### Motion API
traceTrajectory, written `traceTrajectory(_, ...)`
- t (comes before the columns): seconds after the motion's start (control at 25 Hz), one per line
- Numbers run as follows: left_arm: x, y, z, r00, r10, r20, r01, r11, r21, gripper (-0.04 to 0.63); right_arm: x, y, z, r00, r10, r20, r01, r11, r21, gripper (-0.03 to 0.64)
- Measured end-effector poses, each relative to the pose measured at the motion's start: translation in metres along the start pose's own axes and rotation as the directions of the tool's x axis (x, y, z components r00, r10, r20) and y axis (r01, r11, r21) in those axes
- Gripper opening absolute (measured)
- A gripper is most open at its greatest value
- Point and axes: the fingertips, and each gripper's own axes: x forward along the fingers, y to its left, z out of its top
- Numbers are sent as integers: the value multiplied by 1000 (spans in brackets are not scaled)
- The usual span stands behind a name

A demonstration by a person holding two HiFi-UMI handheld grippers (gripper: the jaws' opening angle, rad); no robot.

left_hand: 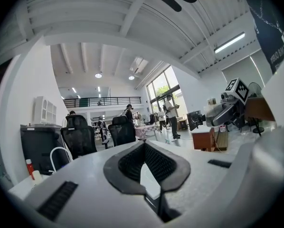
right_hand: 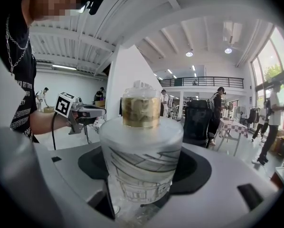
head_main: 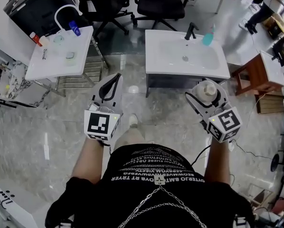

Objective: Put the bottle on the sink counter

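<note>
A frosted white bottle (head_main: 208,87) with a gold neck band and a line drawing on its side (right_hand: 141,156) stands upright between the jaws of my right gripper (head_main: 210,96), which is shut on it. It hangs over the floor, just in front of the white sink counter (head_main: 161,63). The counter has a basin and a black faucet (head_main: 191,31). My left gripper (head_main: 116,78) is at the left, over the floor, pointing forward. Its jaws are shut with nothing between them (left_hand: 144,145).
A teal bottle (head_main: 208,37) stands on the counter's back right corner. A white side table (head_main: 80,61) with small items is at the left, black office chairs (head_main: 158,4) stand behind, and a wooden stool (head_main: 254,77) is at the right. Cables lie on the floor at right.
</note>
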Motion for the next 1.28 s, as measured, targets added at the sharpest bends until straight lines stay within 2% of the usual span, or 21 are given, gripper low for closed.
traceTrajectory(0.32, 66, 45, -2, 999, -38, 6, 38, 999, 3, 5, 64, -38, 16, 1000, -10, -5, 10, 1000, 17, 334)
traceTrajectory(0.72, 163, 106, -11, 993, -116, 0, 116, 993, 11, 5, 161, -92, 25, 998, -64, -22, 65, 997, 50, 334)
traceTrajectory(1.04, 218, 160, -17, 987, -163, 14, 163, 986, 20, 5, 236, -125, -9, 990, -126, -62, 131, 988, 77, 334)
traceTrajectory(1.28, 248, 172, -34, 979, -204, -2, 204, 979, 19, 5, 282, -130, -47, 988, -137, -73, 144, 984, 102, 334)
